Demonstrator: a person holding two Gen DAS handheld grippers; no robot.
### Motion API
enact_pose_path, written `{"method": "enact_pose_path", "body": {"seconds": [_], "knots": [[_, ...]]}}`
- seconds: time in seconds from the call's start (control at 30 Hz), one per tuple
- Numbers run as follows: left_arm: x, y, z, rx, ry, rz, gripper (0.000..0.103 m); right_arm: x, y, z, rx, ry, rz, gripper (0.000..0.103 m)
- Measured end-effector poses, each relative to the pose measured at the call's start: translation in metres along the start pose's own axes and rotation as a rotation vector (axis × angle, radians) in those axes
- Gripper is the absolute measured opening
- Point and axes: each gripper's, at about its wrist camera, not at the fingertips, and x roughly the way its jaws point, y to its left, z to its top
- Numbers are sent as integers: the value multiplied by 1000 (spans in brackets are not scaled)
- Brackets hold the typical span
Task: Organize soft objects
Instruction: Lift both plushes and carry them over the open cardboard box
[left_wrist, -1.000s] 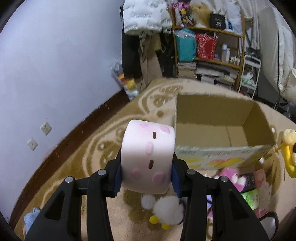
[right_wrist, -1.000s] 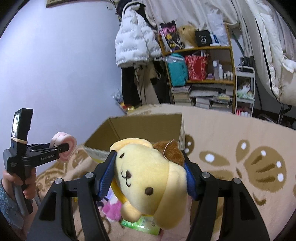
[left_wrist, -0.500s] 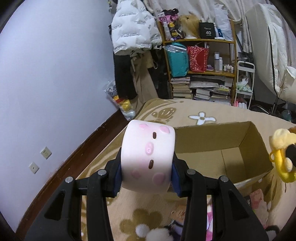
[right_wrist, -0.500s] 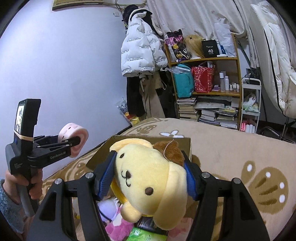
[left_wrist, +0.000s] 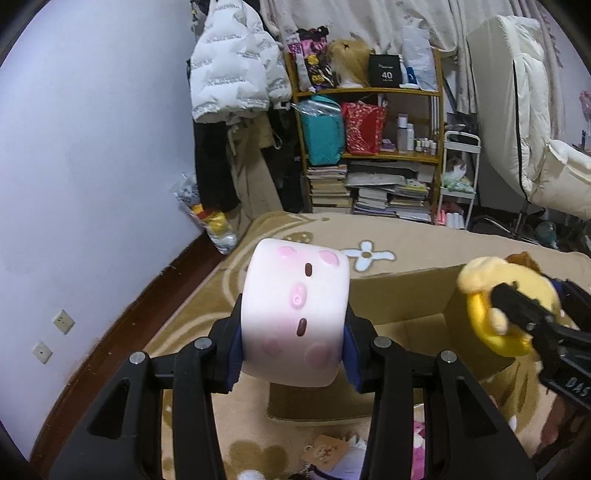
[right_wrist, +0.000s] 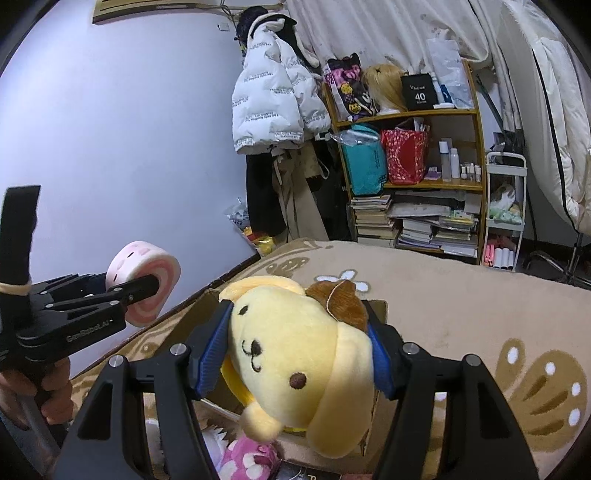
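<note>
Both tools raised since earlier | left tool (left_wrist: 293, 356) clamps pink roll (left_wrist: 295, 317) | right tool (right_wrist: 295, 354) clamps yellow dog (right_wrist: 299, 354) above box (left_wrist: 402, 295)

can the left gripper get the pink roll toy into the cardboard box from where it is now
Probably yes. The left gripper is shut on the pink roll toy, with the open cardboard box just beyond and below it. The right gripper holds the yellow dog plush off to the right side.
</note>
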Motion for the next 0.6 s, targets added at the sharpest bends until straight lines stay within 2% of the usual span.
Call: {"method": "enact_pose_path", "body": {"seconds": [0.3,0.6], "knots": [[37,-10,-18,-22,107,-65,43,21,-7,-19,28,73,-15,70],[59,-10,-39,-44,179,-80,43,37,-2,-30,-12,129,-19,70]]}}
